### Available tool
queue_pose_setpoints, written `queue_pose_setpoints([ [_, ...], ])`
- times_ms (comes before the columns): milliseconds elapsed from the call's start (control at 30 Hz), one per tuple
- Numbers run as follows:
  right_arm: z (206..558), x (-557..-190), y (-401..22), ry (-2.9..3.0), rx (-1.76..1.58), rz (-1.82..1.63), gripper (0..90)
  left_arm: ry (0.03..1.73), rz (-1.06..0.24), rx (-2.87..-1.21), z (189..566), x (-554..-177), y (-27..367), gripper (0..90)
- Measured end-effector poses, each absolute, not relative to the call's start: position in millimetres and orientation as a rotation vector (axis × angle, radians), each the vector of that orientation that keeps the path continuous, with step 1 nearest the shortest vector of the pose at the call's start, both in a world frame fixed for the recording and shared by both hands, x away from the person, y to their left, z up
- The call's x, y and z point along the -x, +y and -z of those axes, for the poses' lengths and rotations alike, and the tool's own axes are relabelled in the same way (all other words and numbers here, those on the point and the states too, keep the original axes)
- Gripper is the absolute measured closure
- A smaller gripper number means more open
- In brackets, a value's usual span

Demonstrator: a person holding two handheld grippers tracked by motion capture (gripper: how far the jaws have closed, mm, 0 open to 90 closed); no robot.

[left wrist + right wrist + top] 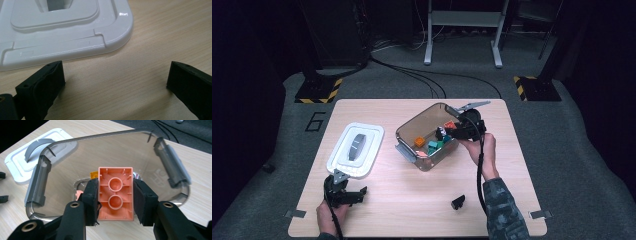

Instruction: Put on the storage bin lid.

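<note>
Your right gripper is clamped on an orange brick, hollow underside toward its camera, poised over the open mouth of the clear bin, at the bin's 3 o'clock rim in the high view. Judging by this, you are either loading or unloading bricks; I cannot tell which. Several bricks, orange, teal and red among them, lie on the bin floor. One black block sits on the table at the bin's 5 o'clock, well apart. The white lid is off and lies flat at the bin's 9 o'clock. Your left gripper stands wide and empty, just beside the lid's near edge. Closing the bin is not yet done.
</note>
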State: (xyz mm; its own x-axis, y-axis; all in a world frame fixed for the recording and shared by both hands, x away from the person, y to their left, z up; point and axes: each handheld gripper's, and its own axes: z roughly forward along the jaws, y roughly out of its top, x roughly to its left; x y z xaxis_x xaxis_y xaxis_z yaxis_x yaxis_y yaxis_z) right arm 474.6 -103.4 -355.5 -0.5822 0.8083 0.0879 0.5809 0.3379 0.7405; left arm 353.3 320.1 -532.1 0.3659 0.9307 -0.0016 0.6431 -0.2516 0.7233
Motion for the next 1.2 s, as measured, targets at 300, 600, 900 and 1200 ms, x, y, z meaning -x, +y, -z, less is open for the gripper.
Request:
queue_pose_setpoints([
  [300,369,-477,-86,2.374,-1.219,-1.096,58.9,1.358,-0.58,-1.992,532,-353,320,1.3],
  [600,385,-477,-63,2.477,-1.187,-1.028,58.7,1.357,-0.583,-1.992,532,-353,320,1.3],
  [900,393,-476,-53,2.526,-1.191,-0.955,44.3,1.358,-0.58,-1.992,532,-353,320,1.3],
  [1200,379,-461,-69,2.443,-1.198,-1.029,21.0,1.358,-0.581,-1.992,532,-353,320,1.3],
])
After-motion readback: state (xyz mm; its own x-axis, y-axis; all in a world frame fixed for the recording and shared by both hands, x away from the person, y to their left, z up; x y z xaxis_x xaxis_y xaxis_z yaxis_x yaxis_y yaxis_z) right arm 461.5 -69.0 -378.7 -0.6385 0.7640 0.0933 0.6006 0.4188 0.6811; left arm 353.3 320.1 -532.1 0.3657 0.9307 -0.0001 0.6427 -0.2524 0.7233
